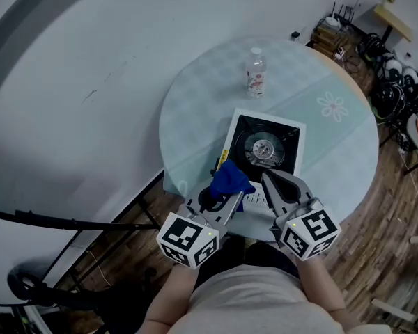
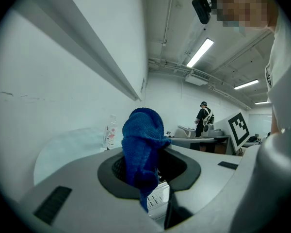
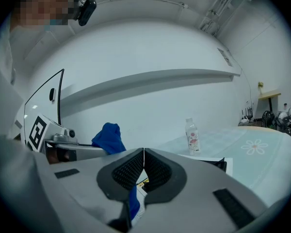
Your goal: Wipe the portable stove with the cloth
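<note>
A white portable stove (image 1: 295, 132) with a black burner top lies on the round table (image 1: 195, 110), just ahead of both grippers. My left gripper (image 1: 225, 188) is shut on a bunched blue cloth (image 1: 230, 177), held above the stove's near left corner. In the left gripper view the cloth (image 2: 142, 147) stands up between the jaws of that gripper (image 2: 149, 160). My right gripper (image 1: 266, 179) hovers over the stove's near edge, shut and holding nothing. In its own view the right gripper (image 3: 143, 154) has its pads touching, with the cloth (image 3: 108, 136) to the left and the stove (image 3: 211, 163) beyond.
A clear plastic bottle (image 1: 256, 72) stands on the table past the stove, also seen as the bottle (image 3: 192, 136) in the right gripper view. A curved white wall runs left of the table. Cables and gear (image 1: 393, 82) clutter the wooden floor at right. A person (image 2: 203, 118) stands far off.
</note>
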`<state>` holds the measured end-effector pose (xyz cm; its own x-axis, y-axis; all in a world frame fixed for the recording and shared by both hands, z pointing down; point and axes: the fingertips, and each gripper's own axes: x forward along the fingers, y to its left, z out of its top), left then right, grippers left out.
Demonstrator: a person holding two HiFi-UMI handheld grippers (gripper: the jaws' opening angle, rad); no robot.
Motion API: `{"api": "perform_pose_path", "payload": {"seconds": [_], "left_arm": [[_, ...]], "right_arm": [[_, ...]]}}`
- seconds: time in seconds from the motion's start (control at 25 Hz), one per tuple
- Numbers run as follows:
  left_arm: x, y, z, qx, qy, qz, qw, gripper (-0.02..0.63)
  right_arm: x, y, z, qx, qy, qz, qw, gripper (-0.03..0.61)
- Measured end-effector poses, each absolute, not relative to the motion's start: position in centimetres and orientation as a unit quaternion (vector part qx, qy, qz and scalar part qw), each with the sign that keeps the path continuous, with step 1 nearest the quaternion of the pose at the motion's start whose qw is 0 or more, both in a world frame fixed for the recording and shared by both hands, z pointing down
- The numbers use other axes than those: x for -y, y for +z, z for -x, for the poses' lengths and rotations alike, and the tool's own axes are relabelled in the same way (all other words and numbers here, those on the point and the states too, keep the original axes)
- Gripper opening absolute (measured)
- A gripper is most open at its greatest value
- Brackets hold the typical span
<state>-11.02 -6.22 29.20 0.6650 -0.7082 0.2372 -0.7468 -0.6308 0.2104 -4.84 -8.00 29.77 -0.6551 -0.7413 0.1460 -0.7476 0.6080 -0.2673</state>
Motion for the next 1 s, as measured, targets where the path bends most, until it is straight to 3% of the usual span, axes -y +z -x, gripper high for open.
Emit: {"api": "perform_pose_path", "payload": {"seconds": [1.0], "left_arm": [[19.6, 28.8, 16.8, 0.357, 0.111, -0.92, 0.115, 0.112]], "right_arm": [[16.5, 30.6, 6.6, 0.842, 0.171, -0.511, 0.014, 0.023]]}}
